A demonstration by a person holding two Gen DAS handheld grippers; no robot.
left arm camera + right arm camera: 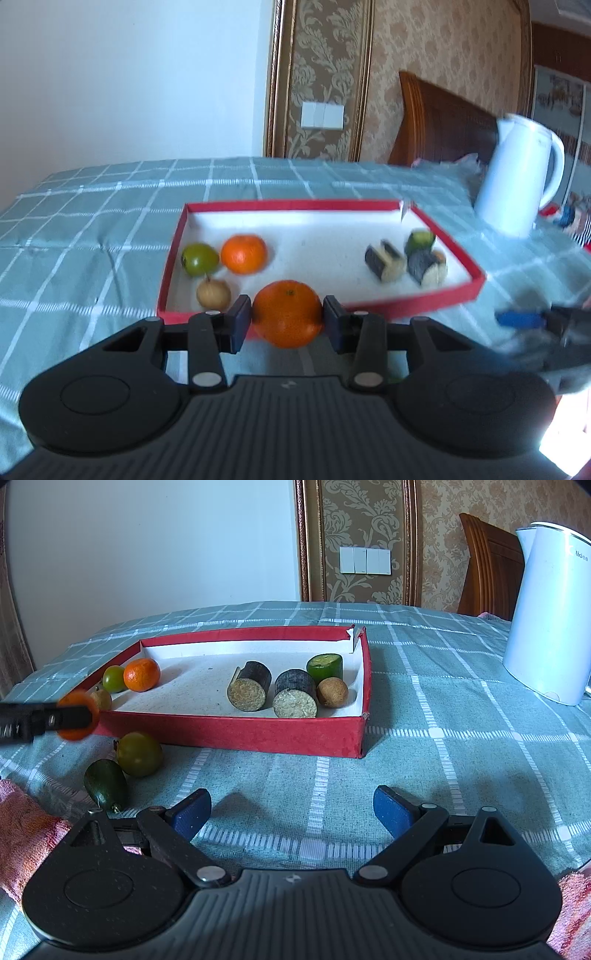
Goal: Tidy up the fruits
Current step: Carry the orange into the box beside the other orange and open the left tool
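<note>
- Orange fruit (287,314) sits clamped between the pads of the left claw (287,320), lifted at the near wall of the red tray (424,305).
- Inside the tray's left end lie a second orange (243,254), a green fruit (199,259) and a small tan one (213,294).
- Right claw (291,814) is spread wide and holds nothing, above the checked tabletop (461,716).
- Green tomato (139,754) and a dark green fruit (106,783) lie outside the tray.
</note>
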